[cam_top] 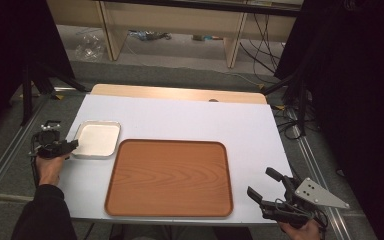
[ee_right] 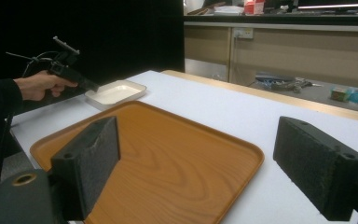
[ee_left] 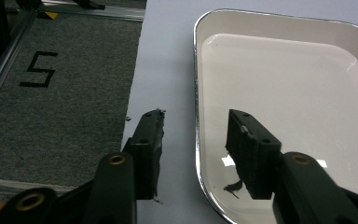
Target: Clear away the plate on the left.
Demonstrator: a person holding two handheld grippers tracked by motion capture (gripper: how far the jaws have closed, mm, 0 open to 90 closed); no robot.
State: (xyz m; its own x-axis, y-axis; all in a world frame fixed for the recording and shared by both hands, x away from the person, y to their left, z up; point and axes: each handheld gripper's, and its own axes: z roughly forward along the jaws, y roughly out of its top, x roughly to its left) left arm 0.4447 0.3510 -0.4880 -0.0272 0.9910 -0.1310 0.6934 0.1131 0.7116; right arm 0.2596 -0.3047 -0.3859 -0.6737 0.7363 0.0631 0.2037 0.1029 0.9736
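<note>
High view count: 1 white tray [cam_top: 98, 139], 1 wooden tray [cam_top: 169, 178], 2 grippers.
White tray: table's left, beside wooden tray.
Left gripper [ee_left: 193, 140]: jaws straddle the white tray's rim, not yet pinching.
Right gripper [ee_right: 196, 163]: spread, holding nothing.

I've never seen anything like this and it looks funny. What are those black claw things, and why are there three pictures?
A person holds a grabbing tool in each hand. One picture is taken from above the table. There the left gripper sits at the white dish and the right gripper waits near the wooden tray. The other two pictures come from small cameras riding on the tools, looking along their black jaws. The left gripper's camera shows its jaws on either side of the dish's rim, one inside and one outside, not yet pinching it. The right gripper's jaws stand wide open and hold nothing. Both dish and tray are empty.
</note>
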